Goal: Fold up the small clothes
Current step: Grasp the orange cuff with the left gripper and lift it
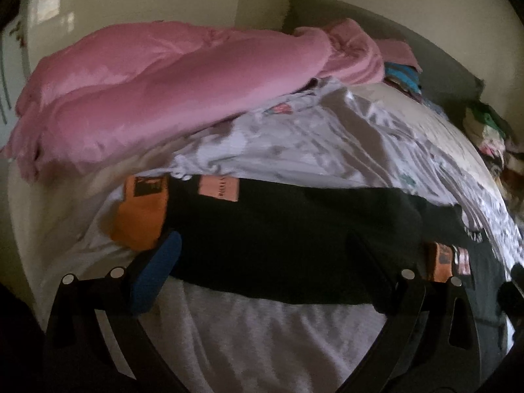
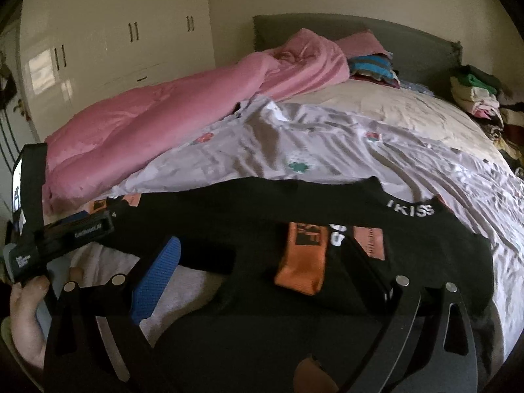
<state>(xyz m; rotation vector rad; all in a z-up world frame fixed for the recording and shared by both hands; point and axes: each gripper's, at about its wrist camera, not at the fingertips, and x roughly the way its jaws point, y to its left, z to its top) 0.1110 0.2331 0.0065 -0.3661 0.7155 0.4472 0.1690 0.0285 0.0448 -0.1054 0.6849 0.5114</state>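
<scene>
A small black garment [image 1: 288,239] with orange patches and a white-lettered waistband lies spread across the near part of the bed; it also shows in the right wrist view [image 2: 294,226]. My left gripper [image 1: 262,262] is open, its blue-padded finger [image 1: 157,271] at the garment's left edge near an orange patch [image 1: 140,219]. My right gripper [image 2: 265,265] is open over the garment's right half, its blue pad [image 2: 157,275] beside an orange patch [image 2: 304,255]. The left gripper's body [image 2: 65,232] shows at the left of the right wrist view.
A pink duvet [image 1: 157,91] is heaped along the bed's left side. A patterned white sheet [image 2: 311,144] covers the bed. Folded clothes [image 2: 373,68] sit by the grey headboard [image 2: 409,39], more piles [image 2: 475,95] at right. White wardrobes [image 2: 114,32] stand behind.
</scene>
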